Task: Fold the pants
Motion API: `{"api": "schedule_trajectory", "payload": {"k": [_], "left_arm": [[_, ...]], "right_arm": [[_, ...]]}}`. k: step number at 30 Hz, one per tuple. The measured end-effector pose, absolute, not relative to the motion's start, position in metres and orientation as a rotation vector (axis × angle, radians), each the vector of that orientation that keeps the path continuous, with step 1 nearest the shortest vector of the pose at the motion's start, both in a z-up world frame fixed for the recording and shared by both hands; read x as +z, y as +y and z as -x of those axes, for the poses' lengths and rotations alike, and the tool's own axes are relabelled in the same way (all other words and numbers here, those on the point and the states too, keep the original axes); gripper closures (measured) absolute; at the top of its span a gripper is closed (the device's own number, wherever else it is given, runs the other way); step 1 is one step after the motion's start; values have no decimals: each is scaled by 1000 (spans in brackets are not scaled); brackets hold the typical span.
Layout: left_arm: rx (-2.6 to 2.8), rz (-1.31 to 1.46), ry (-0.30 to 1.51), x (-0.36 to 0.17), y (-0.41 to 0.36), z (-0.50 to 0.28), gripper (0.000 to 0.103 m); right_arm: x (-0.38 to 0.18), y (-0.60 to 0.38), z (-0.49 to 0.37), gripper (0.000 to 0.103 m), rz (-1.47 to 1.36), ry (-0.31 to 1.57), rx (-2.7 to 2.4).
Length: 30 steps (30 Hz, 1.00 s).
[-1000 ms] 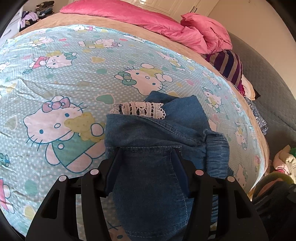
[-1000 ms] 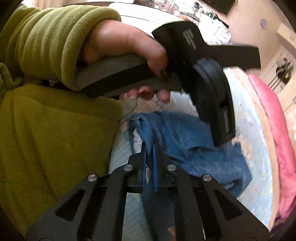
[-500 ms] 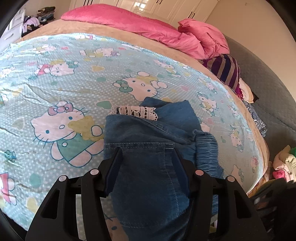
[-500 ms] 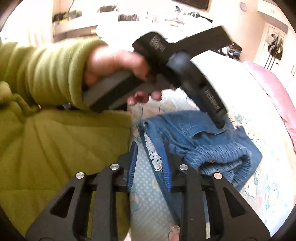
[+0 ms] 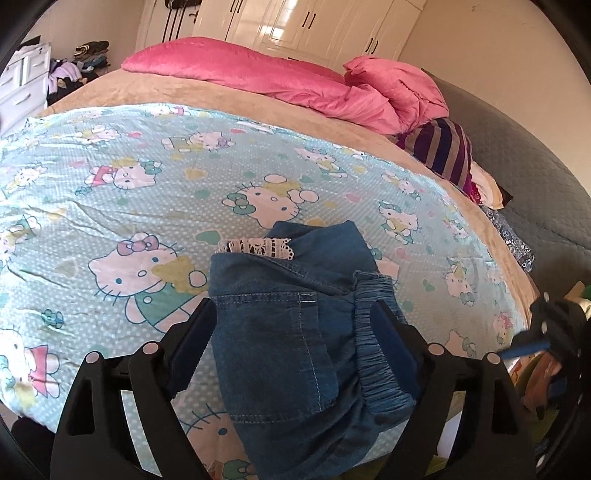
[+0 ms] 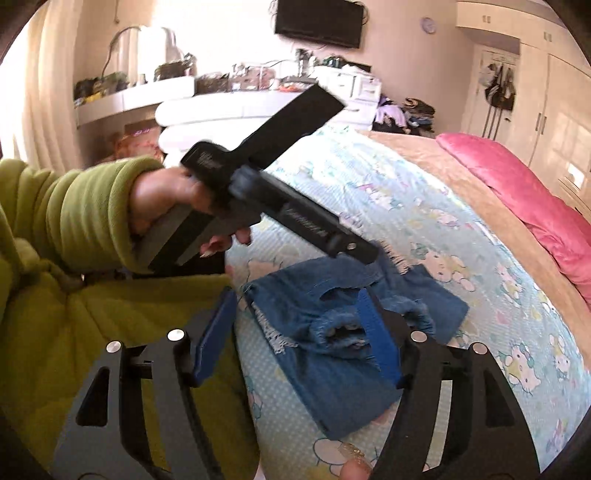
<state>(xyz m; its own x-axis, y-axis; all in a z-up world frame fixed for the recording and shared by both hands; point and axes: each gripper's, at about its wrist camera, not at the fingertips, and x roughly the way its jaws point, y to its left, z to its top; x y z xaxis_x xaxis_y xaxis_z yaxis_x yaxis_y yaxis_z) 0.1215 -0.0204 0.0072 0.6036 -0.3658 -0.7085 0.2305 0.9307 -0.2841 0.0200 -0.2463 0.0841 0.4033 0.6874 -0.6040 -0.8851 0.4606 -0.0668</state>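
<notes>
Blue denim pants [image 5: 295,343] folded into compact bundle, lace trim showing, flat on bed.

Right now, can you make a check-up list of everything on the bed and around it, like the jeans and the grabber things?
Surface: pale blue cartoon-cat bedsheet over a tan blanket, wrinkled.
Job's things: folded blue denim pants with white lace trim, lying flat on the sheet.
Clutter: pink satin duvet, striped purple cushion at the far edge.
Grippers: left hand-held gripper open, jaws just widening, above the pants; right hand-held gripper open, just released, pads clear of denim.
Cables: nothing seen.
Surroundings: cream wardrobe doors, wall television, cluttered white shelf, person's green fleece sleeve.
</notes>
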Motion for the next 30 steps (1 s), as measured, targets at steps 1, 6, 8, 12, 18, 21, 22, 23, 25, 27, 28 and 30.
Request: {"api": "schedule_trajectory", "payload": {"k": [1,6,8,12,18,21,22,23,25,27,28,30], "left_arm": [[-342,168,851,9,-20,-120,14],[-318,149,831,14,-18,-115,8],[-303,140,824,16,-16,-113,7],[-285,134,817,17,-12,-112,7],[-255,129,832,10,-7,-114,6],[-236,131,853,1,-3,-116,6],[-231,132,858,-2,-3,-117,6],[-225,135,868,-6,-2,-118,6],[-217,141,884,-13,0,-119,6],[-215,152,906,-21,2,-122,6],[-217,160,914,-24,2,-123,6],[-222,176,930,-31,3,-125,6]], "right_arm": [[81,-244,-23,37,403,542,1020],[84,-255,-35,26,329,534,946],[81,-257,-43,25,304,537,912],[79,-265,-59,23,241,560,844],[63,-276,-92,23,153,644,703],[51,-280,-105,23,127,688,647],[46,-283,-111,23,107,712,628],[40,-284,-116,23,94,734,612],[29,-286,-124,23,76,775,587],[16,-288,-132,23,60,821,565],[12,-289,-135,23,54,839,554],[4,-290,-140,23,35,871,538]]}}
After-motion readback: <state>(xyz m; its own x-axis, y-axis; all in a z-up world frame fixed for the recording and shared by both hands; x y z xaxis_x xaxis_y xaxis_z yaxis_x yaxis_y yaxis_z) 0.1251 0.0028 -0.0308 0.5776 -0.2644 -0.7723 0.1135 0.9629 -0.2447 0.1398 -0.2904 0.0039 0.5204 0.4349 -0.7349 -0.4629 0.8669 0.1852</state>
